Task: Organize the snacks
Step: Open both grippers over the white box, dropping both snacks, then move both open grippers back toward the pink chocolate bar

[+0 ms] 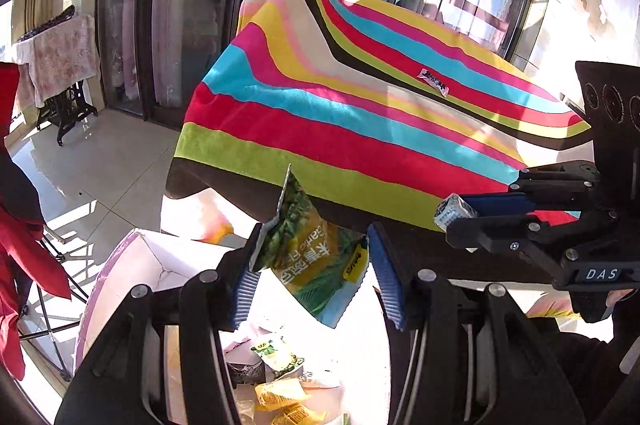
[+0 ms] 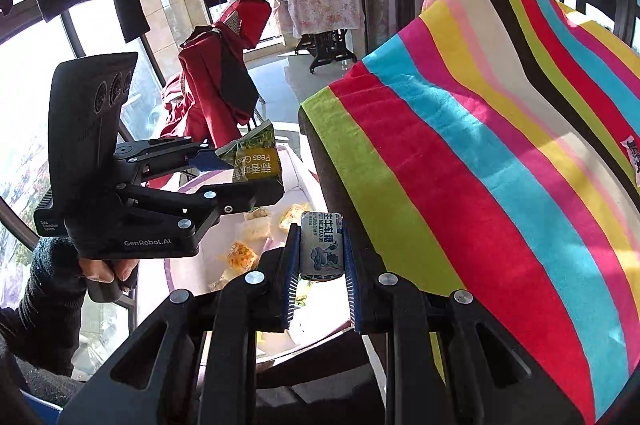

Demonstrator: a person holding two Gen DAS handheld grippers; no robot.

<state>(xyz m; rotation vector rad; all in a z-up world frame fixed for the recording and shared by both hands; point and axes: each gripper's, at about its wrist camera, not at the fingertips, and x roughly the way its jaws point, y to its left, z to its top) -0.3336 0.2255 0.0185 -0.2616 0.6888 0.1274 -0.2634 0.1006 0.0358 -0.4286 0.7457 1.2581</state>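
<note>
- Both grippers are loaded: your left gripper (image 1: 312, 277) pinches the green crinkly pea-snack packet (image 1: 316, 261); your right gripper (image 2: 320, 265) clamps the small blue-and-white milk-candy bar (image 2: 321, 247).
- Carry both over the pale pink open box (image 1: 120, 265) below before letting go.
- Keep clear of the striped towel (image 1: 360, 105).

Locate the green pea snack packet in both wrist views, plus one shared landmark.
Left wrist: green pea packet at lower centre, pinched between the left gripper fingers, above the pink box.
Right wrist: same packet left of centre, sticking out of the left gripper's tips, above the box of snacks.
Shared landmark: the striped towel, upper right in both views.
</note>
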